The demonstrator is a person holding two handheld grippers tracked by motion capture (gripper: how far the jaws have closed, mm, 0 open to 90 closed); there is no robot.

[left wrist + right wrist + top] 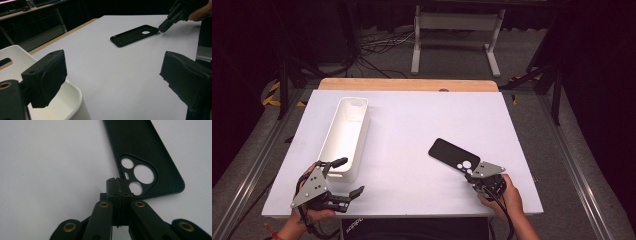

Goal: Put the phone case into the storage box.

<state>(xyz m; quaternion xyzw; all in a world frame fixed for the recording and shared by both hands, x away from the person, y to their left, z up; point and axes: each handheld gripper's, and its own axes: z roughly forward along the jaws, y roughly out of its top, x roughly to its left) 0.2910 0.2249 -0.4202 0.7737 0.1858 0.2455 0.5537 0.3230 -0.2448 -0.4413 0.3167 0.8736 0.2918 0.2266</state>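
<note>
Black phone case [140, 150] — corner hidden behind right hand-held gripper [117, 185].

Your right gripper [117, 185] covers the near corner of the phone case [147, 152], so from the right gripper view you cannot tell whether the closed tips pinch the case's edge or merely rest against it; the case's far end runs off the top of that picture. In the left gripper view, the white bin [72, 100] is cut off at the left and bottom edges, and your left gripper [112, 75] hides part of its rim. From above, your forearms leave the bottom edge, and the cables on the far floor blur into darkness.
</note>
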